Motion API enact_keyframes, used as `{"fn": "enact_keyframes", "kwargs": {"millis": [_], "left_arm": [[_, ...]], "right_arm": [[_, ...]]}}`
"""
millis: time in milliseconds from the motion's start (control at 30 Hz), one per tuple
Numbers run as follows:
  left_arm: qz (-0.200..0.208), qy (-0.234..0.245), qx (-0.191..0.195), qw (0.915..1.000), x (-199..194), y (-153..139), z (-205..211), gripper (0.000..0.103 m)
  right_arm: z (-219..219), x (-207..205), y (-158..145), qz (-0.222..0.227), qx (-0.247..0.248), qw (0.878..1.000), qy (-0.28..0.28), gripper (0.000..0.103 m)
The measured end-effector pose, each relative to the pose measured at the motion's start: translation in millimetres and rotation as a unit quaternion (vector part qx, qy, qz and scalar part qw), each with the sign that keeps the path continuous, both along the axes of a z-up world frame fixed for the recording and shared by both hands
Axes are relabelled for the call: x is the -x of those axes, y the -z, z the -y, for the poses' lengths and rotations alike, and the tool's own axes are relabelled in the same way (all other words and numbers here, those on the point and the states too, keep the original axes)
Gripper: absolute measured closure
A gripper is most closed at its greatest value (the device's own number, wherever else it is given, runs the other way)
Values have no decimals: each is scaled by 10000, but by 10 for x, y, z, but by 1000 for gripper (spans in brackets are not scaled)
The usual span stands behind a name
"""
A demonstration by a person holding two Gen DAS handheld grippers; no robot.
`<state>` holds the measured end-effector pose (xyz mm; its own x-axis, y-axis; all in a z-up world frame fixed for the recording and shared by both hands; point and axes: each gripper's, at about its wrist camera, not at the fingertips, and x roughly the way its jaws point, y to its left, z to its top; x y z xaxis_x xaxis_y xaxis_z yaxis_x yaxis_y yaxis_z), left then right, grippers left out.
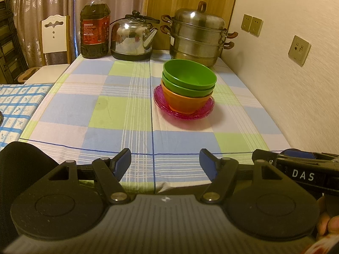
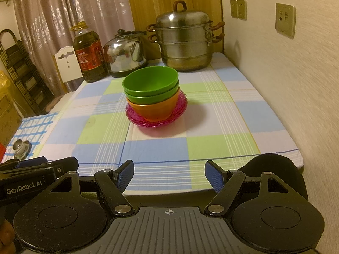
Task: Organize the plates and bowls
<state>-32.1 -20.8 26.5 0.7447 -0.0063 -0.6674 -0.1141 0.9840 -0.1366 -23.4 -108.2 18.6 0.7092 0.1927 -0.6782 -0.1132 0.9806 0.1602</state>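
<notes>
Two green bowls (image 1: 190, 76) sit nested in an orange bowl (image 1: 186, 102), which stands on stacked pink plates (image 1: 161, 103) on the checked tablecloth. The same stack shows in the right wrist view: green bowls (image 2: 150, 82), orange bowl (image 2: 156, 110), pink plates (image 2: 180, 108). My left gripper (image 1: 165, 165) is open and empty near the table's front edge, well short of the stack. My right gripper (image 2: 169, 175) is also open and empty at the front edge. The right gripper's side (image 1: 296, 165) shows in the left wrist view; the left gripper's side (image 2: 38, 167) shows in the right wrist view.
At the back stand an oil bottle (image 1: 95, 25), a steel kettle (image 1: 133, 38) and a stacked steamer pot (image 1: 197, 36). A wall (image 1: 286, 74) with sockets runs along the right. A chair (image 1: 55, 36) and a second table with blue cloth (image 1: 19, 105) lie left.
</notes>
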Motion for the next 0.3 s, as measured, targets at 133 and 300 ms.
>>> {"fn": "enact_keyframes", "kwargs": {"millis": [133,300], "left_arm": [[34,18,31,10000,12,8,-13,34],[56,39,51,10000,13,-2,-35,34]], "right_arm": [[1,-1,0,0,0,10000,-2,29],[3,-2,-2,-4,-3,10000,3,29]]}}
